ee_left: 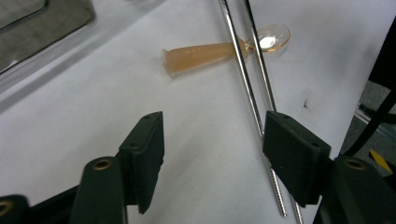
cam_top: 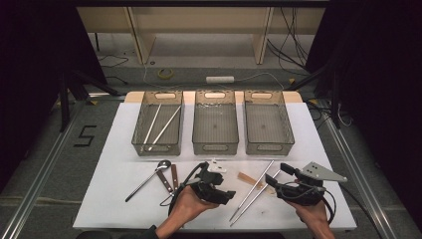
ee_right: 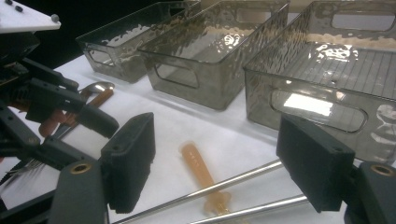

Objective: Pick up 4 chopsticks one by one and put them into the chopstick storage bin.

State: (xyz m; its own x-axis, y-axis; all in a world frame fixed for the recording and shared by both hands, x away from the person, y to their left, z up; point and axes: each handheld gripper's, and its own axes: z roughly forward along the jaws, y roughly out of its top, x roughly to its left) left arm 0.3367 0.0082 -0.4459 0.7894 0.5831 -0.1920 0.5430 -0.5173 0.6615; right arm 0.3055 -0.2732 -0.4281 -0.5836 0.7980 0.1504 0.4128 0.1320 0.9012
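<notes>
A pair of metal chopsticks [cam_top: 254,191] lies slantwise on the white mat [cam_top: 114,149], crossing an orange plastic spoon [cam_top: 250,180]. My left gripper [cam_top: 222,188] sits just left of them. In the left gripper view its jaws [ee_left: 212,154] stand open over bare mat, with the chopsticks [ee_left: 247,79] running past the right jaw and the orange spoon [ee_left: 210,51] farther ahead. My right gripper [cam_top: 278,174] hovers right of the chopsticks. In the right gripper view it [ee_right: 215,163] is open, with the chopsticks [ee_right: 233,184] and orange spoon [ee_right: 201,168] on the mat below its jaws.
Three grey see-through bins stand in a row at the back: the left bin [cam_top: 158,144] holds two chopsticks, and the middle bin [cam_top: 215,144] and right bin [cam_top: 268,144] hold nothing. A metal spoon [cam_top: 149,177] and brown-handled cutlery [cam_top: 170,179] lie left of my left hand.
</notes>
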